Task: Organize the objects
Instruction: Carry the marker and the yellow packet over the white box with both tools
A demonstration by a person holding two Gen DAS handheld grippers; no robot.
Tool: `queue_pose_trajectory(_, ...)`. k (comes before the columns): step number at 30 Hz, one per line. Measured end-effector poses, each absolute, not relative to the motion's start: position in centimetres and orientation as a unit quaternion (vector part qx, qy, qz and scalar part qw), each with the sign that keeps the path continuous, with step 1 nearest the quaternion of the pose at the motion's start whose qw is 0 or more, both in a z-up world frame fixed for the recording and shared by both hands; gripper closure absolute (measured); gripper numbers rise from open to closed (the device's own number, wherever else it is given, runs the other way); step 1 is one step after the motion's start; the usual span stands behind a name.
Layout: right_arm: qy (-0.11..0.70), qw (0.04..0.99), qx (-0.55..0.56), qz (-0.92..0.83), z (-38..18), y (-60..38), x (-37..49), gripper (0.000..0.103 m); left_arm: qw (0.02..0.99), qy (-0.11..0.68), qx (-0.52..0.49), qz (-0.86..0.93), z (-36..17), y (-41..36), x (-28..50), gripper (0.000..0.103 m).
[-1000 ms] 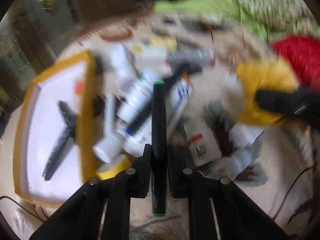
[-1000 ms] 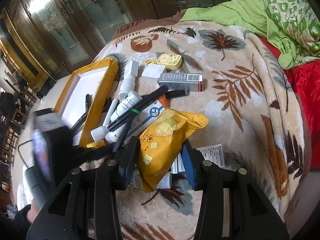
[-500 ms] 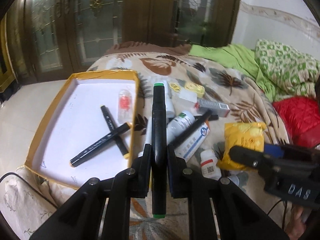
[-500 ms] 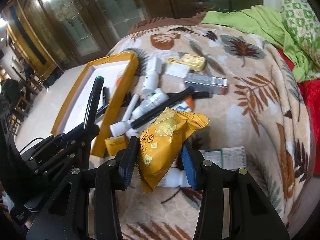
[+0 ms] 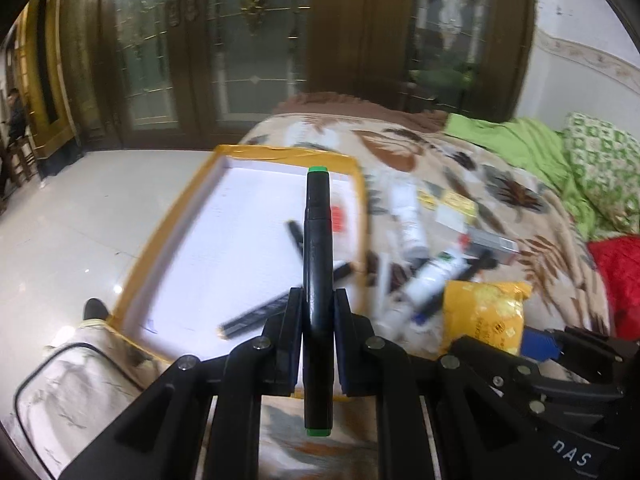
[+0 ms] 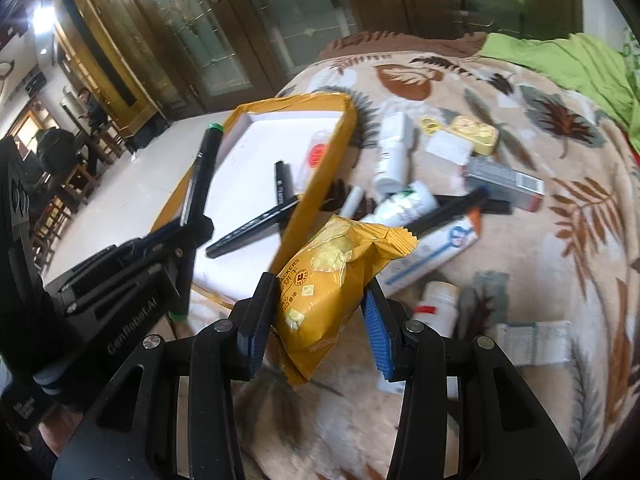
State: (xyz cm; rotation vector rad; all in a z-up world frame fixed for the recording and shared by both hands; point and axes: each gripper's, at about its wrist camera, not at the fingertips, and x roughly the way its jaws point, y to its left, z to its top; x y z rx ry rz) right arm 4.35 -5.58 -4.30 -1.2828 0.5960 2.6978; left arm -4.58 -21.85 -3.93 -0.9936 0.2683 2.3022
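Left tool (image 5: 317, 344) clamps the marker (image 5: 317, 280) above the box (image 5: 256, 256); right tool (image 6: 316, 320) grips the packet (image 6: 332, 284). Next: lower, release marker inside.

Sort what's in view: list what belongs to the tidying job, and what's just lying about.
In the job: green-capped marker in left claw; yellow snack packet in right claw; yellow-edged box; two black markers inside.

Lying about: green cloth; black cable.
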Motion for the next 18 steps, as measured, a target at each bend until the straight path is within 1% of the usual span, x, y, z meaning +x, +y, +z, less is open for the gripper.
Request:
queue_pose_trajectory(9, 0.165, 0.015, -0.419, 0.893, -4.2, -8.4, 0.9, 0.061, 0.261, 0.076, -0.396, 0.877, -4.5, -25.1, -9.7, 0.090)
queue_pose_trajectory(18, 0.159, -0.005, -0.434, 0.887, -5.6, -9.9, -1.7, 0.061, 0.241, 0.087, -0.399, 0.880, -4.7, -25.7, -12.8, 0.090)
